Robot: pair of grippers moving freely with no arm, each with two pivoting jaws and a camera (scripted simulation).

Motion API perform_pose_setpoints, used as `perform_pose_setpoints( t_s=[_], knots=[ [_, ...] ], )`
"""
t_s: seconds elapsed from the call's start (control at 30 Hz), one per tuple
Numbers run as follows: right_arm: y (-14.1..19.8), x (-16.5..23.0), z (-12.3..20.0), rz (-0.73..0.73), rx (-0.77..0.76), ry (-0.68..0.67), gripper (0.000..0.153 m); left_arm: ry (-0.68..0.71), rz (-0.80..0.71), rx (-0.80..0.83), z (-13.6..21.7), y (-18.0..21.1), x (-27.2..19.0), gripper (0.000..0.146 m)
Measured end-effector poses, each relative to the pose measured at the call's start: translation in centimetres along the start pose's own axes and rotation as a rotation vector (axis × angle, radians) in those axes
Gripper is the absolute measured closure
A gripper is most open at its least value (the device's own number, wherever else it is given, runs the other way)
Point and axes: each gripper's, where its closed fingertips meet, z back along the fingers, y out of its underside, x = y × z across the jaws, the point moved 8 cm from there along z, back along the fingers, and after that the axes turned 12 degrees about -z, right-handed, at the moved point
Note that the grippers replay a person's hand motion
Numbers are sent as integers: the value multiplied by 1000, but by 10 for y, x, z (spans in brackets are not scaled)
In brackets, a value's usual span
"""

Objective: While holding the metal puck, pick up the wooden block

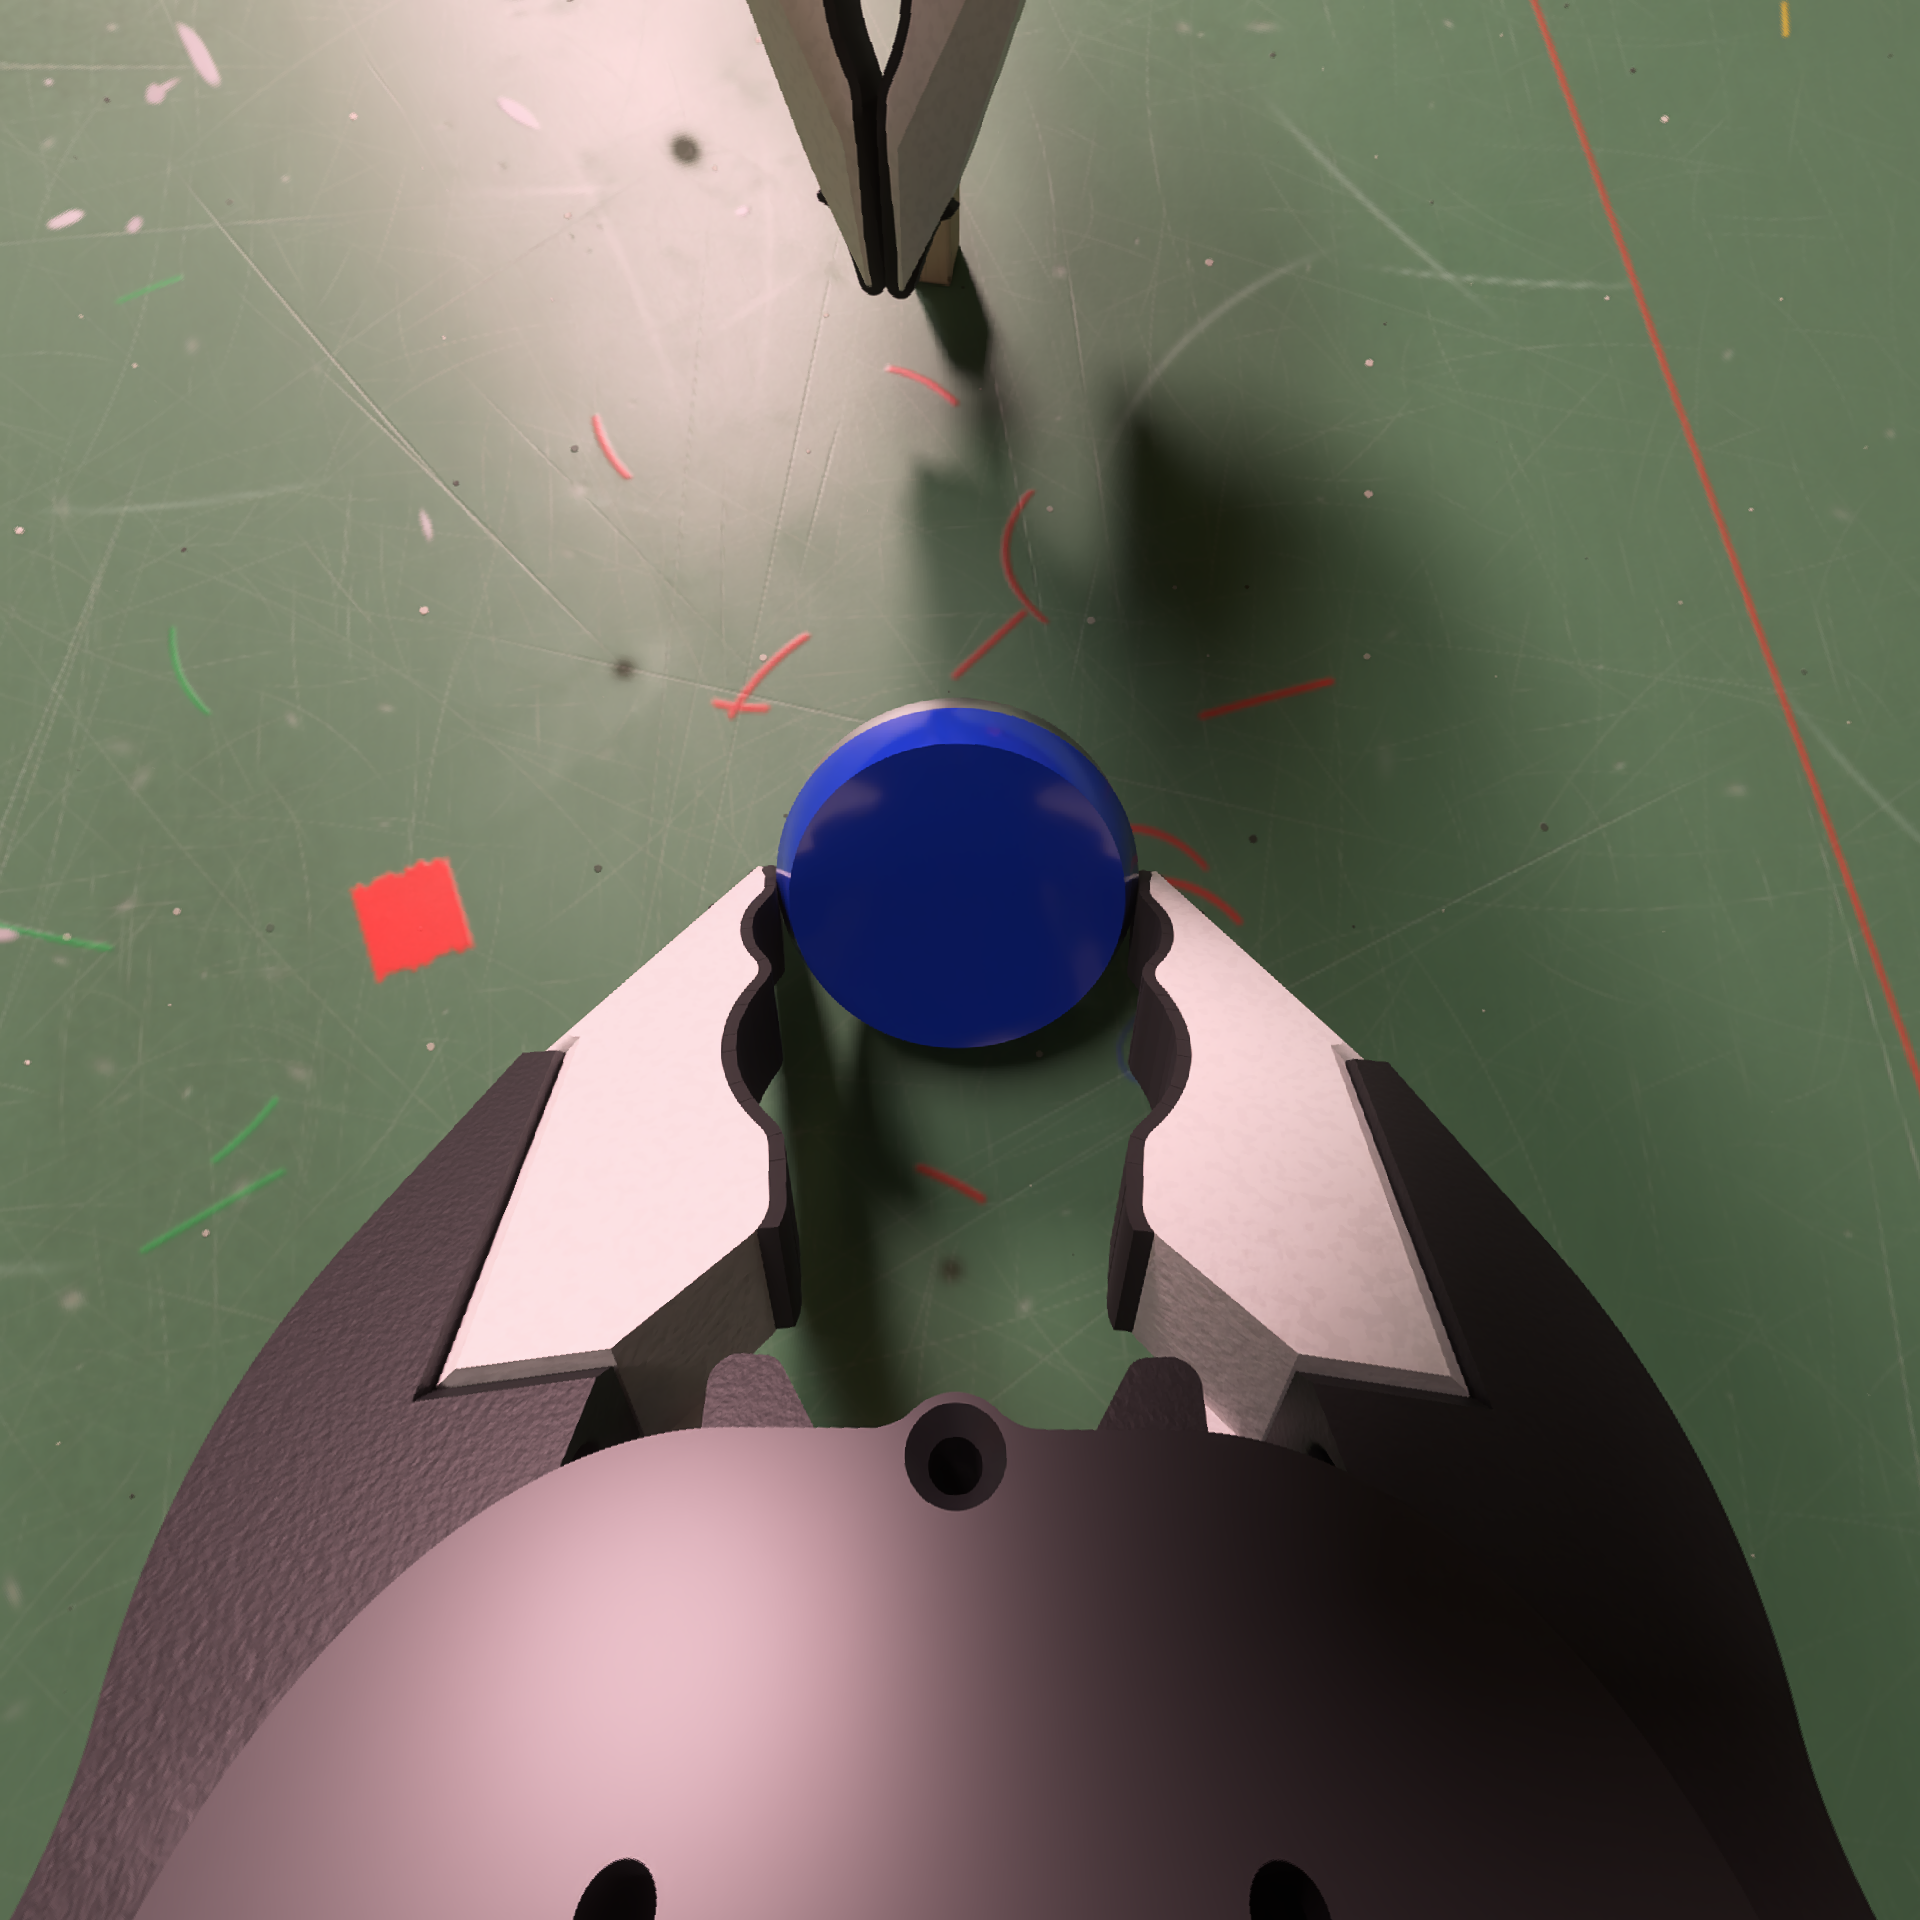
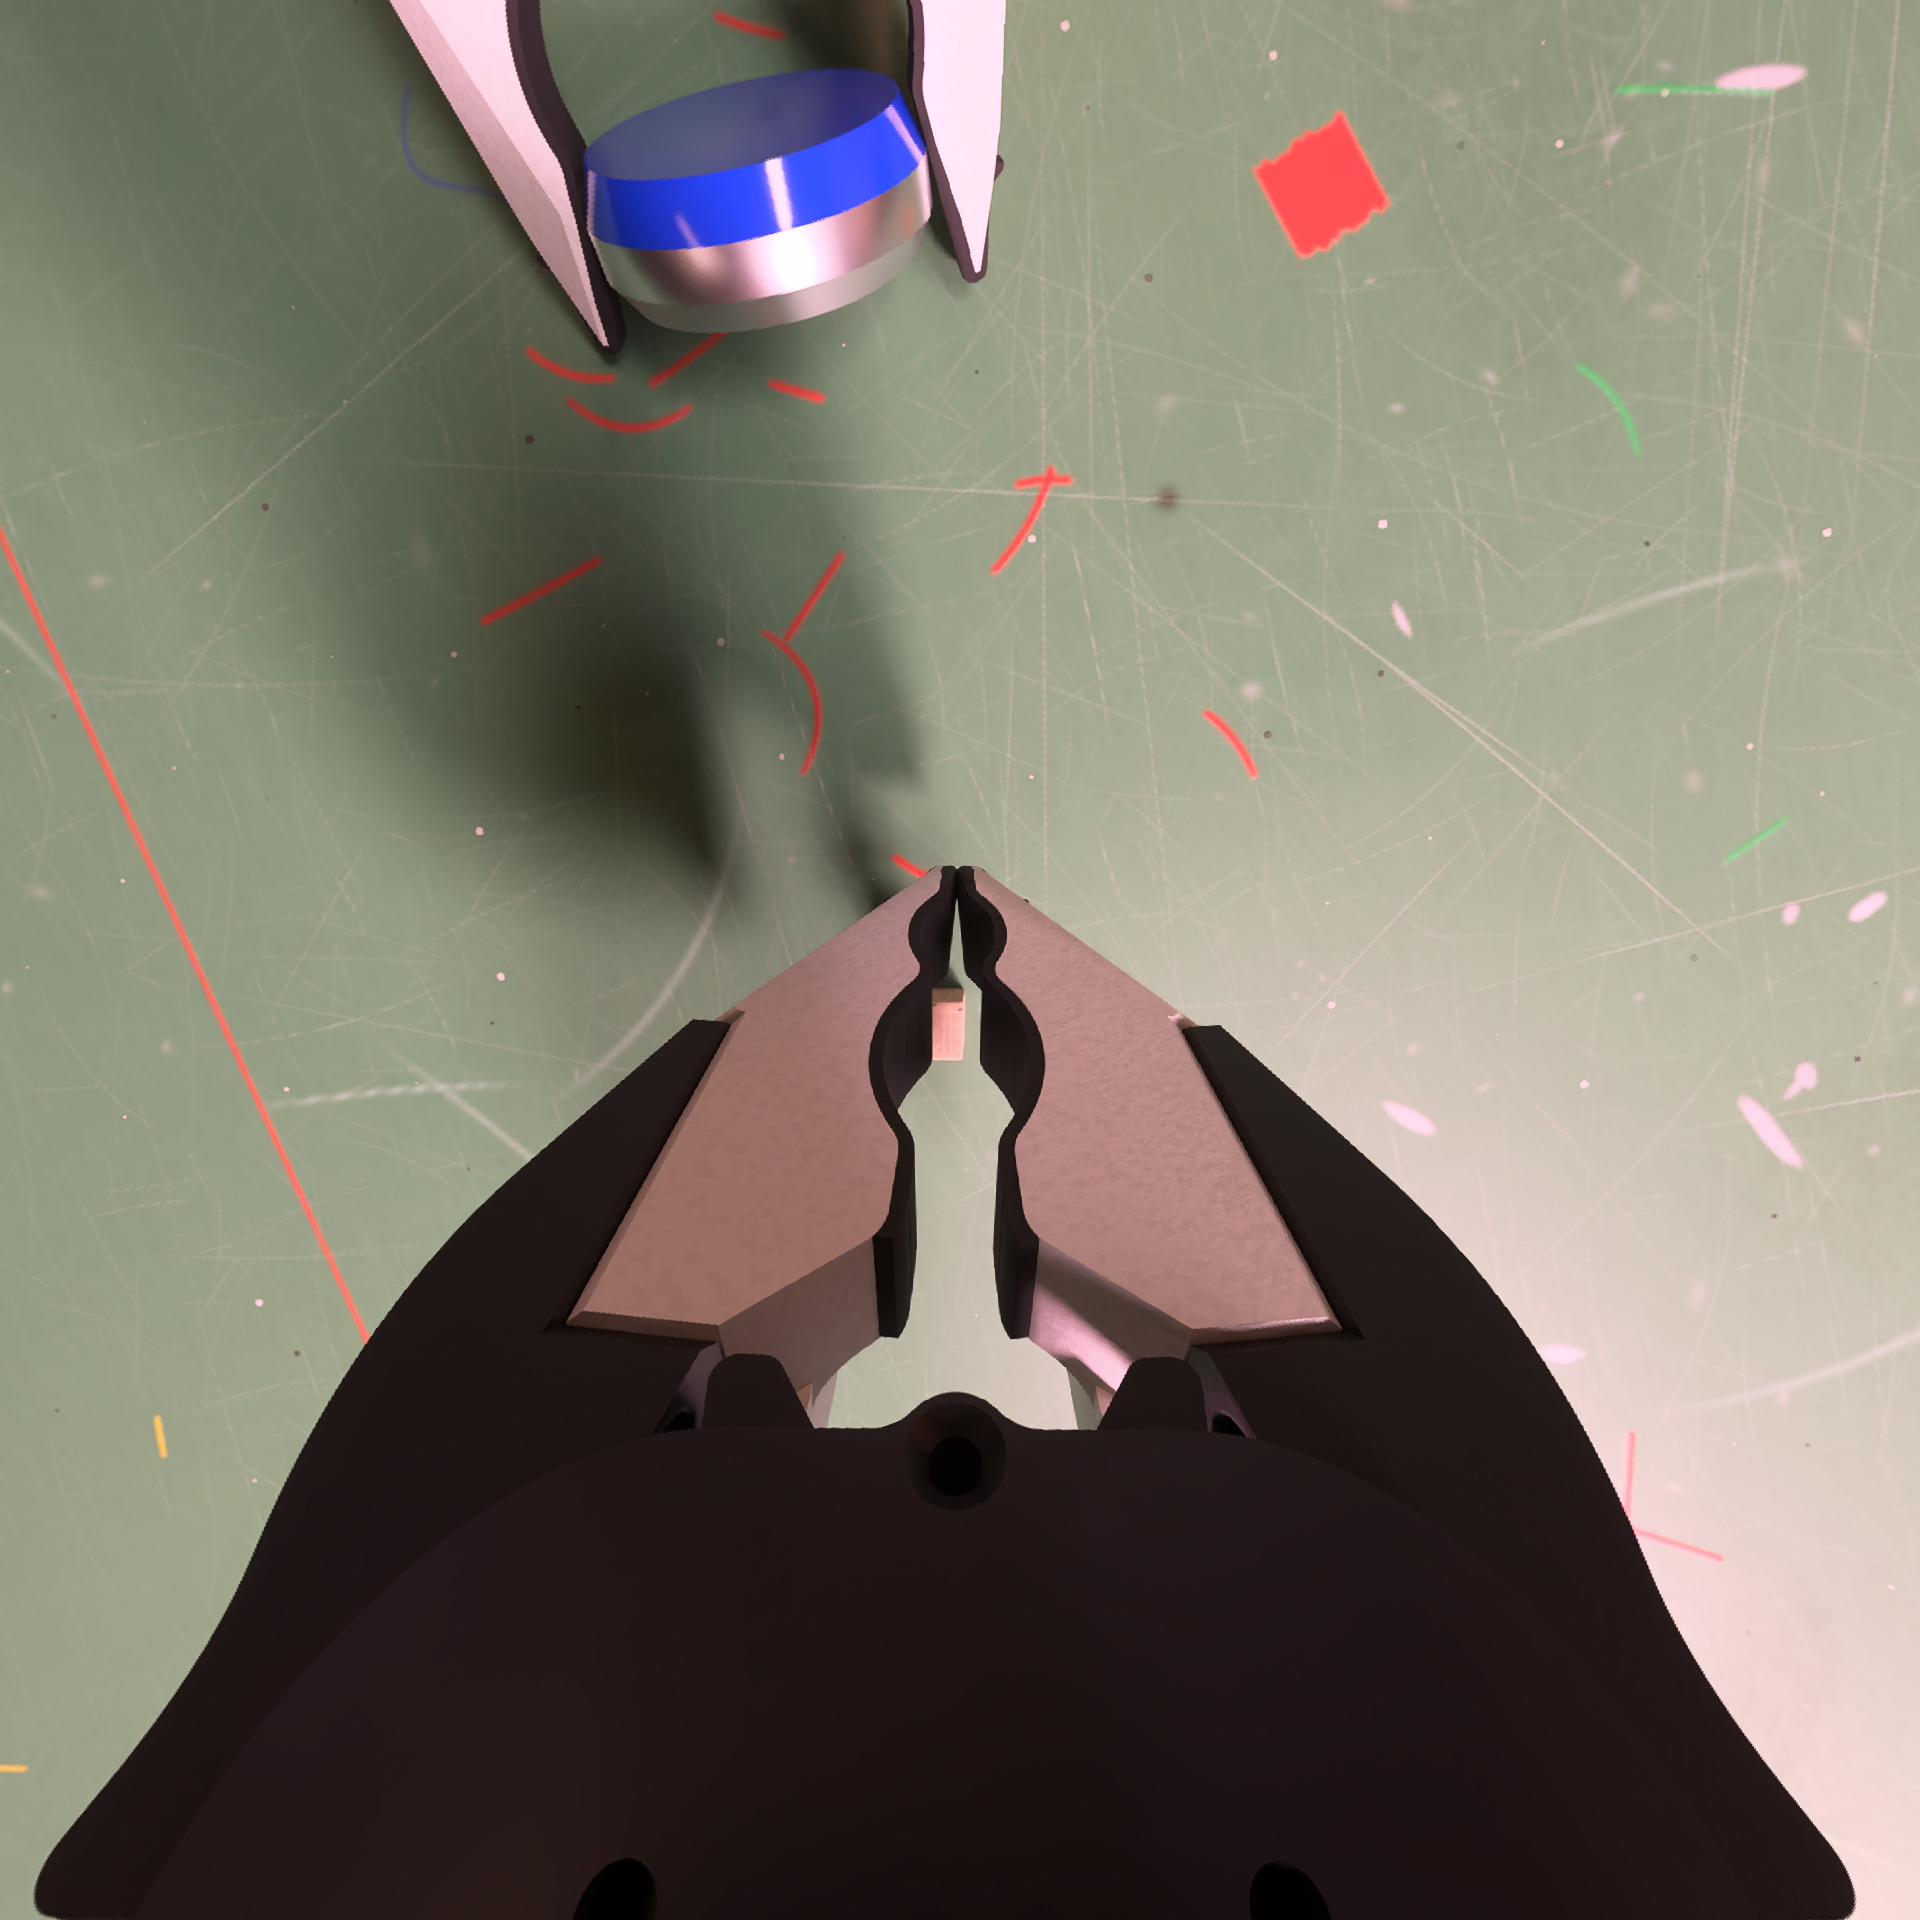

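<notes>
My left gripper (image 1: 956, 878) is shut on the metal puck (image 1: 954, 894), a disc with a blue top and a shiny steel lower half. The pair also shows at the top of the right wrist view, with the puck (image 2: 758, 208) tilted and just above the mat. My right gripper (image 2: 952, 875) has its tips almost touching. The small pale wooden block (image 2: 948, 1023) shows through the wavy gap behind the tips, narrower than that gap. In the left wrist view the right gripper (image 1: 885, 283) points down at the mat, and the block (image 1: 943, 255) peeks out beside its tip.
The surface is a scratched green mat (image 1: 312, 623) with red and green marks. A red square patch (image 1: 412, 916) lies left of my left gripper and also shows in the right wrist view (image 2: 1320, 185). A long thin red line (image 1: 1714, 520) crosses the mat.
</notes>
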Motion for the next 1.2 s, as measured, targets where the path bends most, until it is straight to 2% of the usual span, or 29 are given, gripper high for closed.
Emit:
perform_pose_setpoints(
  t_s=[0.33, 0.4, 0.47, 0.5, 0.57, 0.7, 1.2],
  knots=[
    [-13, 1, -4, -1, 39, -27, 153, -2, 2, -1, 0, 0, -1, 79],
    [-11, 1, -1, 4, -6, -29, 153, -7, 9, -7, 0, 0, -1, 79],
    [-5, 2, 9, -4, -118, -49, 152, -11, 13, -7, 0, 0, -2, 79],
    [1, 2, 16, -3, -147, -53, 144, -13, 14, -5, 0, 0, -2, 79],
    [18, 1, 25, 16, -130, -5, 135, -15, 16, 1, -1, -1, -2, 79],
    [40, 3, 17, 34, -111, 38, 135, -17, 18, 2, -1, -1, -2, 79],
    [32, -3, 4, 6, -14, -2, 144, -24, 25, 7, -1, -2, -3, 79]
  ],
)
